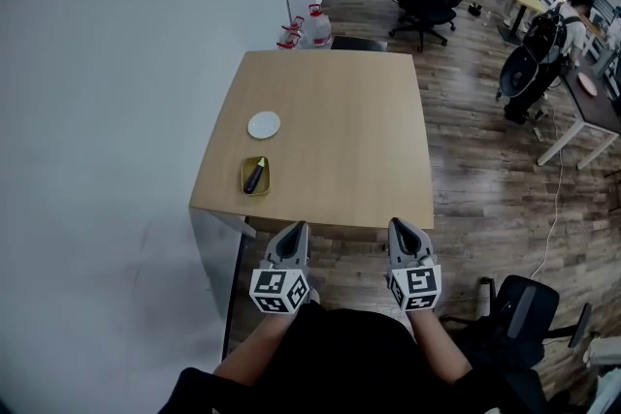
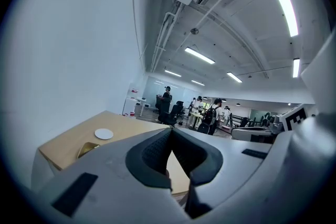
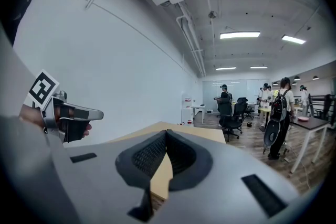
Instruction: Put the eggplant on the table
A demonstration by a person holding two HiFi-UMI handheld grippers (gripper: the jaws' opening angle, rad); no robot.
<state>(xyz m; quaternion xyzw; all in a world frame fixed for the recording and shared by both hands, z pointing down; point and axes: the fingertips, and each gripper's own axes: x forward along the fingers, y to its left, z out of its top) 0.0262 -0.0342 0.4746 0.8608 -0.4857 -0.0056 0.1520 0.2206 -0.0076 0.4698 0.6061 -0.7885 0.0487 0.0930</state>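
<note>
A small dark eggplant [image 1: 254, 176] lies in a yellow dish [image 1: 245, 182] near the front left corner of the wooden table [image 1: 340, 131]. In the left gripper view I see the dish's rim [image 2: 86, 150], but the eggplant is hidden there. My left gripper [image 1: 296, 228] hangs just before the table's front edge, to the right of the dish, shut and holding nothing. My right gripper [image 1: 399, 223] is level with it near the front right corner, also shut and holding nothing. Both pairs of jaws meet at their tips, as seen at the left gripper [image 2: 170, 131] and the right gripper [image 3: 166, 132].
A white round plate [image 1: 263, 125] sits behind the dish. A white wall [image 1: 107, 92] runs along the table's left side. Water jugs [image 1: 315, 26] stand beyond the far edge. Office chairs [image 1: 427, 0] and people [image 1: 543, 44] are at the back right; a black chair [image 1: 524, 310] is beside me.
</note>
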